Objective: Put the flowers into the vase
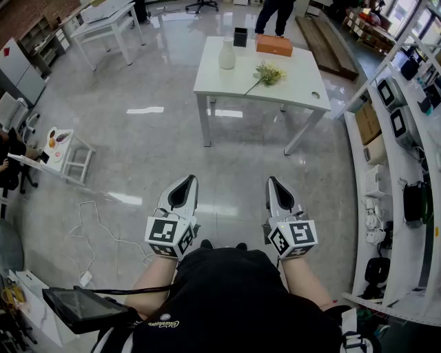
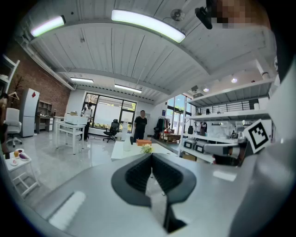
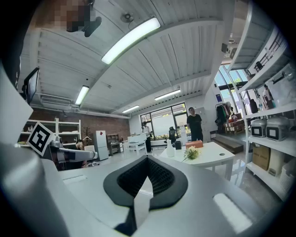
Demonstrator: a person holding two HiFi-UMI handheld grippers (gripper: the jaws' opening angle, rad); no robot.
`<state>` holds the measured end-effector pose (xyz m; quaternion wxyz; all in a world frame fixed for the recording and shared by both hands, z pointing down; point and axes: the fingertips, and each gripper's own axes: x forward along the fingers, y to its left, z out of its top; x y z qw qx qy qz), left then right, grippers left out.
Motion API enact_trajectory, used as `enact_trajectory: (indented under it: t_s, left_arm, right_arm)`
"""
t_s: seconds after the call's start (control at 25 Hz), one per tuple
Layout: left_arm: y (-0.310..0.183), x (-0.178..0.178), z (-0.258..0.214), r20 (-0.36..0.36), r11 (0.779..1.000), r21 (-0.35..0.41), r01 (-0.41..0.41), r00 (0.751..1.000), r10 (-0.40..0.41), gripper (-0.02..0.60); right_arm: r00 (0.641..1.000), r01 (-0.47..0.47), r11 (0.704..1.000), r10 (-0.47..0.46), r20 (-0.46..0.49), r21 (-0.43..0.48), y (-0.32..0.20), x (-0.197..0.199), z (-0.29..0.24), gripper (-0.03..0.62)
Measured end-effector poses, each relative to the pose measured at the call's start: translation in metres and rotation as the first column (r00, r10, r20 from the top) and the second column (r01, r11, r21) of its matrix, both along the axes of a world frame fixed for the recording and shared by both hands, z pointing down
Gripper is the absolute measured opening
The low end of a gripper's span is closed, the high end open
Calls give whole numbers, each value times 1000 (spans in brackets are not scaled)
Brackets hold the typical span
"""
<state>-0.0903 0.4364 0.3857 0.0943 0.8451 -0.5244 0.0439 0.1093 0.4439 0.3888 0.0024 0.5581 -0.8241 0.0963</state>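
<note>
Far ahead stands a white table (image 1: 296,83). On it are a white vase (image 1: 227,54) and a bunch of pale yellow flowers (image 1: 267,74) lying to the vase's right. Both grippers are held close to the person's body, well short of the table. The left gripper (image 1: 187,182) and the right gripper (image 1: 273,183) are shut with nothing in them. In the left gripper view the vase (image 2: 126,142) and flowers (image 2: 147,148) show small beyond the shut jaws. The right gripper view shows the vase (image 3: 170,150) and flowers (image 3: 192,152) too.
An orange box (image 1: 274,45) and a black box (image 1: 240,36) sit at the table's far edge, with a person (image 1: 275,10) standing behind. Shelves with appliances (image 1: 400,131) line the right. A small white side table (image 1: 69,148) and a floor cable (image 1: 96,231) lie left.
</note>
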Motion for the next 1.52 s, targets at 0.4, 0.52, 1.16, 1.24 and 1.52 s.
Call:
enact_trajectory:
  t_s: [0.4, 0.52, 1.16, 1.24, 1.52]
  left_arm:
    - [-5, -3, -1, 2, 1000, 3, -6, 1000, 6, 8]
    - [-6, -5, 0, -1, 1000, -1, -7, 1000, 7, 8]
    - [-20, -39, 15, -18, 999, -31, -44, 999, 44, 8]
    - [-23, -46, 20, -18, 997, -43, -57, 998, 56, 8]
    - [-36, -58, 30, -17, 995, -61, -79, 997, 78, 8]
  right_arm:
    - [1000, 12, 1000, -12, 1, -17, -5, -9, 1, -2]
    - [999, 14, 999, -13, 46, -30, -6, -12, 3, -1]
    - [999, -4, 997, 7, 33, -71, -20, -48, 18, 0]
    - [999, -19, 997, 21, 29, -74, -22, -55, 20, 0]
    - [998, -50, 995, 53, 29, -86, -30, -62, 28, 0]
